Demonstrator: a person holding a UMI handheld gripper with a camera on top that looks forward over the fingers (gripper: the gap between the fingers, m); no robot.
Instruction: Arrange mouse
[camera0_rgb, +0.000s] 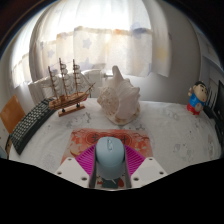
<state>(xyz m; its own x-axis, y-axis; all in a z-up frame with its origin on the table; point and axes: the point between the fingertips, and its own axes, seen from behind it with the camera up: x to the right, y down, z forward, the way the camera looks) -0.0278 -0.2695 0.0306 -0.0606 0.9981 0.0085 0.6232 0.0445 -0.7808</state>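
— Where is the mouse found?

— A pale blue, rounded plastic computer mouse (110, 158) is seen between the two fingers of the gripper (110, 165), its rear end nearest the camera. It appears to be pinched: the pink pads (83, 158) are pressed against its left and right flanks, with no gap visible at either side.

— And what is it set on?

— A white table (170, 135) with a marbled surface; a reddish patterned patch (92, 137) is seen just ahead of the mouse.

— What else is placed around the mouse?

— Straight beyond it, a large cream-coloured conch shell (118, 98) is stood on the table. To the left of the shell, a wooden model sailing ship (68, 86) with tall masts is displayed on a stand. Further left of the mouse, a black keyboard (30, 125) is laid at a slant. Far to the right of the mouse, a small blue and red figurine (197, 98) is stood. Behind everything, a bright window is covered by white curtains (105, 40).
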